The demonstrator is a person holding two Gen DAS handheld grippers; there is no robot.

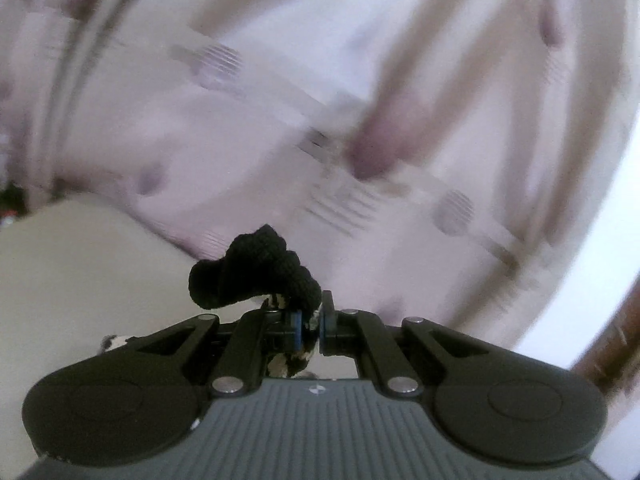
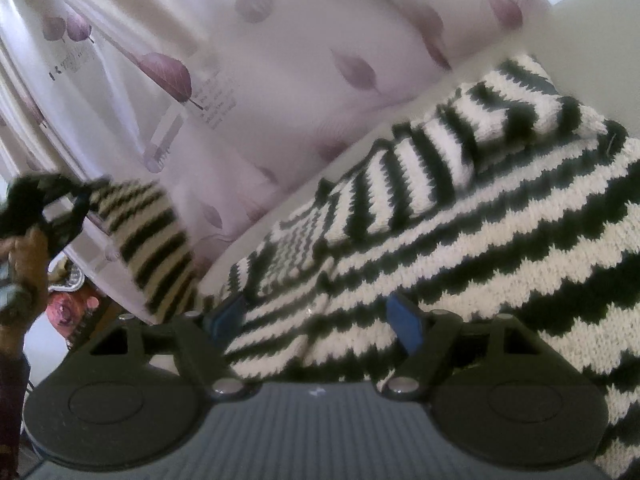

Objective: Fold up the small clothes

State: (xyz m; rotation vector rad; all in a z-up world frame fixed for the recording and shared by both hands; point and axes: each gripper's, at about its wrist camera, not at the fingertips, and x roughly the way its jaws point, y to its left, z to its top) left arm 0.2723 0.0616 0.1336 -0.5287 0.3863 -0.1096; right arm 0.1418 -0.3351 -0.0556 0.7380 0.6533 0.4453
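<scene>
left wrist view, left hand-held gripper [image 1: 311, 322] pinching striped knit sweater [image 2: 460, 220] cuff, right hand-held gripper [image 2: 316, 320] spread wide

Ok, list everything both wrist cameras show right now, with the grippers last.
Striped knit sweater: one, black and white, lying on the pale surface under the right gripper; one sleeve folded across its body.
Lifted sleeve: one, striped with a black cuff, pinched in the left gripper.
Curtain: one, pale lilac with purple leaf print, behind the surface.
Pale surface: one, off-white, under the sweater.
Floral item: one, pink and red, low left, too blurred to identify.
Left gripper: shut on the cuff.
Right gripper: open, over the sweater's body.
</scene>
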